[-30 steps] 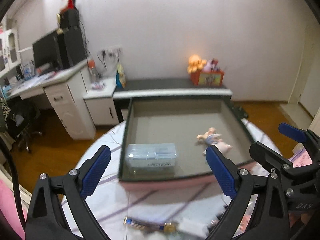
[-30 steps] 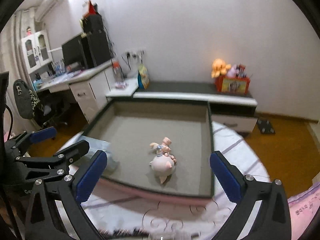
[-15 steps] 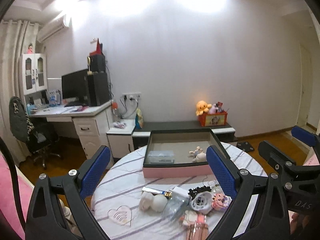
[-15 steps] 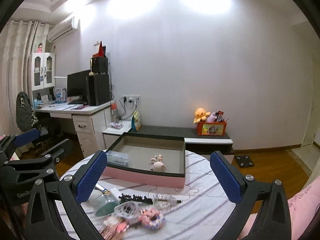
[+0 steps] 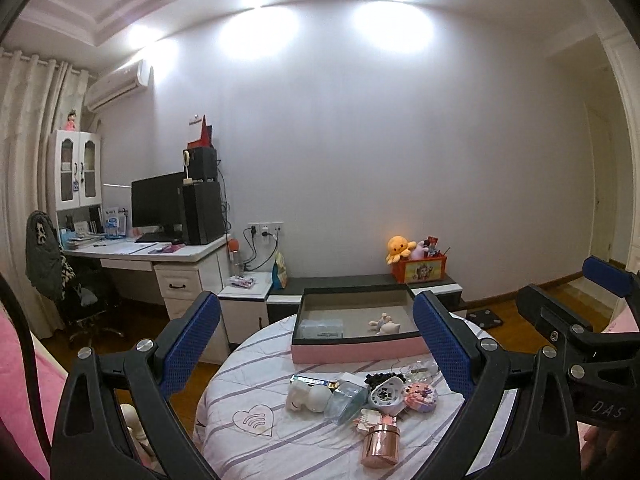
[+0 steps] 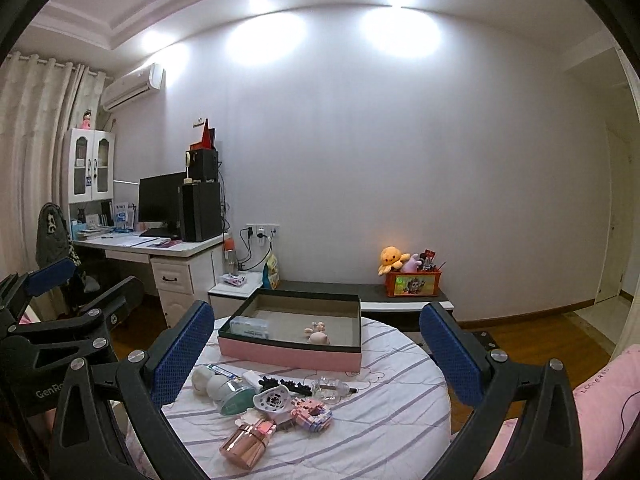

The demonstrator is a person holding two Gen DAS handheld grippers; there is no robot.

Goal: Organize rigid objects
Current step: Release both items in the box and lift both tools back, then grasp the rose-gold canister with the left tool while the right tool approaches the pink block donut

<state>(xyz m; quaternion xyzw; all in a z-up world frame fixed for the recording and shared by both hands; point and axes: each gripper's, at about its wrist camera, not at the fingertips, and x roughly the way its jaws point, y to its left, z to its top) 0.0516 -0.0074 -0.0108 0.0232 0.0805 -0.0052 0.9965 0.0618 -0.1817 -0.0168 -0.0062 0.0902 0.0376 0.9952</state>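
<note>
A pink box [image 5: 356,350] [image 6: 288,354] with a dark rim sits at the far side of a round table [image 5: 256,436] [image 6: 384,432] with a striped cloth. Inside it lie a clear plastic case [image 5: 321,328] [image 6: 251,327] and a small pig figurine [image 5: 386,324] [image 6: 317,333]. In front of the box lies a cluster of small items, among them a rose-gold jar [image 5: 380,445] [image 6: 245,445], a pink brick toy [image 5: 419,393] [image 6: 311,413] and a white round piece [image 5: 385,392] [image 6: 272,399]. My left gripper [image 5: 316,348] and right gripper [image 6: 316,352] are both open, empty, and held back above the table's near side.
A desk with a monitor [image 5: 158,204] and a black chair [image 5: 60,280] stand at the left. A low cabinet [image 5: 360,284] with an orange toy box [image 5: 420,268] runs along the back wall. Pink bedding [image 6: 600,408] lies at the right.
Both grippers have pulled back and up from close over the pink box, so the whole table and the cluster of small items have come into view. Both stay open.
</note>
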